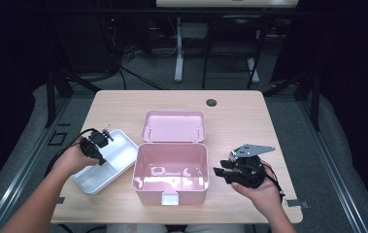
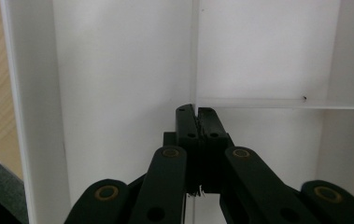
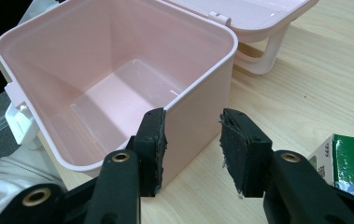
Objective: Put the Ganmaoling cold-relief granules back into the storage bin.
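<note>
An open pink box (image 1: 170, 190) stands mid-table, empty inside, its lid (image 1: 173, 126) hinged back flat behind it. To its left lies a white divided tray (image 1: 94, 180). My left gripper (image 1: 107, 132) hangs over the tray's far end. In the left gripper view my left gripper (image 2: 197, 116) is shut, tips right where the tray's (image 2: 118, 70) thin dividers meet; whether a divider is pinched I cannot tell. My right gripper (image 1: 219, 170) is right of the box, open. In the right gripper view my right gripper (image 3: 192, 135) holds nothing, and the box's corner (image 3: 198, 88) stands just beyond the left pad.
A green carton (image 3: 347, 163) lies on the wooden table (image 3: 305, 84) beside the right jaw. The box has a white latch (image 1: 170, 199) at its near side. A round cable hole (image 1: 211, 103) sits near the table's far edge. Desk legs and cables stand beyond.
</note>
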`<move>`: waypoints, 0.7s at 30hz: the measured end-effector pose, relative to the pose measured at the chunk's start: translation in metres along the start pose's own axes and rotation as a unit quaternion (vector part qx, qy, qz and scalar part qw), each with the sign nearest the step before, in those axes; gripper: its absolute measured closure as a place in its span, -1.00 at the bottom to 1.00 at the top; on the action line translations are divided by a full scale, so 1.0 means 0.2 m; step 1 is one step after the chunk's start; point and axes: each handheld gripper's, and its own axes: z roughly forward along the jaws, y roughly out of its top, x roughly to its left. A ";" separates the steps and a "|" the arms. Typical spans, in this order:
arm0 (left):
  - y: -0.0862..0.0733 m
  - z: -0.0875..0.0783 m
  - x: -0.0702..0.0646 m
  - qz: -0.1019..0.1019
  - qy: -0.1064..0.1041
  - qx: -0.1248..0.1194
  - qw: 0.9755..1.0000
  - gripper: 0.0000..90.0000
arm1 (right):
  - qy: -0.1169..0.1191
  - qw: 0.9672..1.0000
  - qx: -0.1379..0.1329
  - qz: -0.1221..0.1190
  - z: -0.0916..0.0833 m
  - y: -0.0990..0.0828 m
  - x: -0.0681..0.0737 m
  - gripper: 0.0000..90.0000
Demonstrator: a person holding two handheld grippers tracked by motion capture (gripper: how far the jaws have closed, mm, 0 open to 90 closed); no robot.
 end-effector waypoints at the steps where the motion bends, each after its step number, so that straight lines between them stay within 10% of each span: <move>1: 0.00 0.01 0.00 -0.002 0.001 -0.001 1.000 0.99 | 0.000 1.000 0.001 -0.002 0.00 0.00 0.00 0.33; 21: -0.07 0.16 0.03 -0.034 -0.024 -0.027 0.999 0.98 | 0.002 1.000 0.000 0.001 0.00 0.00 -0.01 0.29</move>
